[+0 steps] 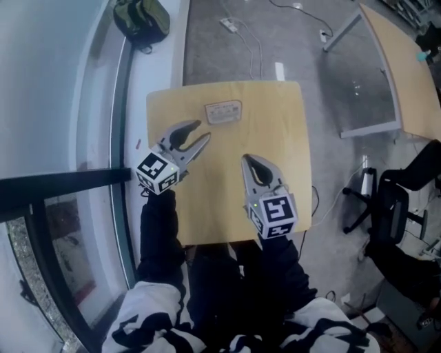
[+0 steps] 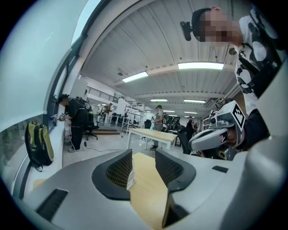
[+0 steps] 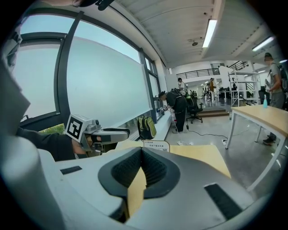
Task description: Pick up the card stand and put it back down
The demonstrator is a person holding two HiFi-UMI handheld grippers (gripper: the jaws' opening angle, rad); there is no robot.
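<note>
The card stand (image 1: 224, 112), a small clear holder with a printed card, stands upright near the far edge of the square wooden table (image 1: 275, 131). My left gripper (image 1: 203, 131) hovers just short of it, to its left, open, with nothing between the pads. In the left gripper view the card stand (image 2: 131, 176) shows edge-on in the gap near the left jaw of my left gripper (image 2: 144, 155). My right gripper (image 1: 244, 159) hangs over the table's middle, shut and empty. In the right gripper view the card stand (image 3: 156, 146) rises beyond the closed tips of my right gripper (image 3: 142, 152).
A green backpack (image 1: 141, 21) lies by the window at the far left. A second table (image 1: 400, 62) and a black office chair (image 1: 393, 200) stand to the right. Cables (image 1: 241, 34) run over the floor beyond the table. People stand far off in the hall.
</note>
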